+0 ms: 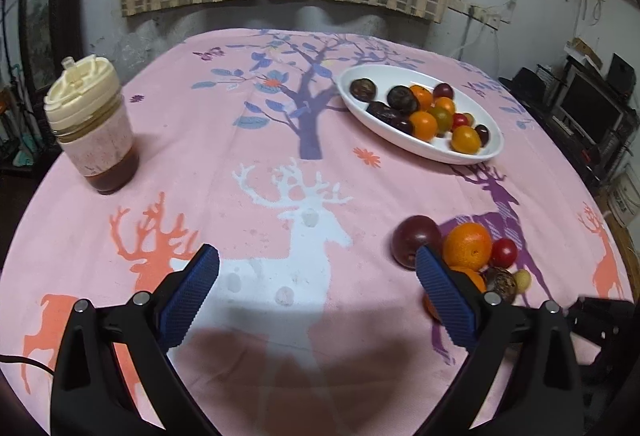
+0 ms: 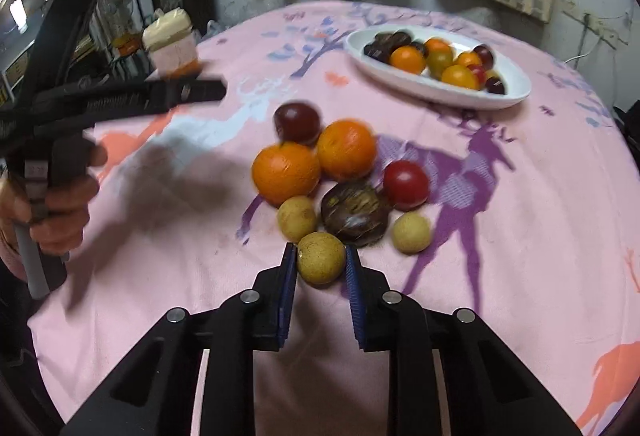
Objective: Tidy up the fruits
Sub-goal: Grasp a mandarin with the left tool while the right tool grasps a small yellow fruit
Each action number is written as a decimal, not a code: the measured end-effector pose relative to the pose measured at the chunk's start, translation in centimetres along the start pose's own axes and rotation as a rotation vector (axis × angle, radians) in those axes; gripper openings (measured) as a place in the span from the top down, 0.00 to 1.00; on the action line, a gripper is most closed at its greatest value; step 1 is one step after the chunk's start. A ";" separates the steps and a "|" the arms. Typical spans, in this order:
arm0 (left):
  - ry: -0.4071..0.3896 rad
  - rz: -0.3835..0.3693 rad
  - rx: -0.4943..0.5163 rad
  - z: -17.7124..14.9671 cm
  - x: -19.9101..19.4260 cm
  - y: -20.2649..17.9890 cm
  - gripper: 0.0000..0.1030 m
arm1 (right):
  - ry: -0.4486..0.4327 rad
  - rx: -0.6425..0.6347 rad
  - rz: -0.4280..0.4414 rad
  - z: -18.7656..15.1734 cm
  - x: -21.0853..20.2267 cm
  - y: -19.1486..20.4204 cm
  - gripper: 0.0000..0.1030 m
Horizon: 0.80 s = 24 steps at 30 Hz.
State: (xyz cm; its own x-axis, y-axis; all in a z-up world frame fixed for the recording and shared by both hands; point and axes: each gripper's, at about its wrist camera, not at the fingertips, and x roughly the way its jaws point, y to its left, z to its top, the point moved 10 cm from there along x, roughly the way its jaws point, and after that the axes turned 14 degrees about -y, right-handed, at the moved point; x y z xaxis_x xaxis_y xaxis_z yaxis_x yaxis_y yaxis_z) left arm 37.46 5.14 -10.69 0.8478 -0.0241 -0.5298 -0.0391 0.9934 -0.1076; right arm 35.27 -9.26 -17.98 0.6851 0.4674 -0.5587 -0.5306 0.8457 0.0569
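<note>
A white oval dish (image 1: 404, 142) (image 2: 516, 92) at the far right holds several oranges, tomatoes and dark fruits. A loose cluster lies on the pink cloth nearer me: two oranges (image 2: 286, 172) (image 2: 346, 150), a dark plum (image 2: 297, 122), a red tomato (image 2: 406, 184), a brown round fruit (image 2: 355, 214) and tan longans (image 2: 298, 218) (image 2: 411, 232). My right gripper (image 2: 321, 258) is shut on a tan longan (image 2: 321, 258) at the cluster's near edge. My left gripper (image 1: 318, 262) is open and empty, just left of the cluster (image 1: 466, 246). It also shows in the right wrist view (image 2: 192, 90).
A jar (image 1: 90, 128) with a cream lid and brown contents stands at the table's far left. The round table's pink deer-print cloth (image 1: 280, 196) ends near a wall and curtain behind. Shelves with electronics (image 1: 592, 108) stand at the right.
</note>
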 end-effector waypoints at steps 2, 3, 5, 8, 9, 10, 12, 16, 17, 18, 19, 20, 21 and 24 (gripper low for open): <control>0.037 -0.120 -0.003 -0.7 -0.1 -2.0 0.06 | -0.044 0.055 -0.016 1.0 -0.8 -1.2 0.76; 0.051 -0.183 0.005 -1.1 -0.3 -3.2 0.06 | -0.059 0.084 -0.023 1.4 -1.1 -1.8 0.76; 0.061 -0.246 0.043 -1.8 -0.5 -5.1 0.19 | -0.070 0.129 -0.038 1.7 -1.4 -2.9 0.76; 0.101 -0.280 0.071 -3.1 0.2 -6.7 0.35 | -0.068 0.163 -0.048 1.8 -1.5 -3.6 0.76; 0.106 -0.283 0.066 -3.3 0.6 -7.1 0.36 | -0.068 0.166 -0.048 1.9 -1.6 -3.7 0.76; 0.109 -0.291 0.063 -3.4 0.8 -7.4 0.38 | -0.067 0.165 -0.045 1.8 -1.6 -3.6 0.76; 0.123 -0.312 0.070 -3.8 1.1 -8.3 0.40 | -0.070 0.161 -0.036 1.9 -1.7 -3.4 0.76; 0.131 -0.316 0.084 -4.2 1.4 -9.0 0.42 | -0.077 0.160 -0.037 2.0 -1.9 -3.3 0.76; 0.138 -0.314 0.079 -4.3 1.7 -9.0 0.43 | -0.078 0.161 -0.039 2.0 -1.9 -3.4 0.76; 0.146 -0.309 0.074 -4.4 1.9 -8.8 0.43 | -0.078 0.162 -0.041 2.0 -1.9 -3.4 0.76; 0.153 -0.306 0.069 -4.5 2.1 -8.7 0.42 | -0.078 0.162 -0.042 2.0 -1.9 -3.4 0.76; 0.156 -0.310 0.061 -4.5 2.2 -8.6 0.43 | -0.078 0.161 -0.043 2.0 -1.9 -3.5 0.76; 0.160 -0.317 0.054 -4.6 2.3 -8.7 0.44 | -0.079 0.160 -0.043 2.0 -1.9 -3.5 0.76; 0.165 -0.364 0.043 -4.6 2.1 -9.2 0.58 | -0.079 0.162 -0.049 2.0 -1.8 -3.6 0.76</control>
State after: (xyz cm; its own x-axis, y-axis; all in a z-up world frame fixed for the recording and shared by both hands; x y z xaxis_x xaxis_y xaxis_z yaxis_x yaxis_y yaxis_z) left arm 37.15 -4.59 -14.70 0.7055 -0.3893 -0.5922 0.2733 0.9204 -0.2795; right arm 36.89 -12.64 -15.53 0.7486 0.4382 -0.4977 -0.4130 0.8953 0.1670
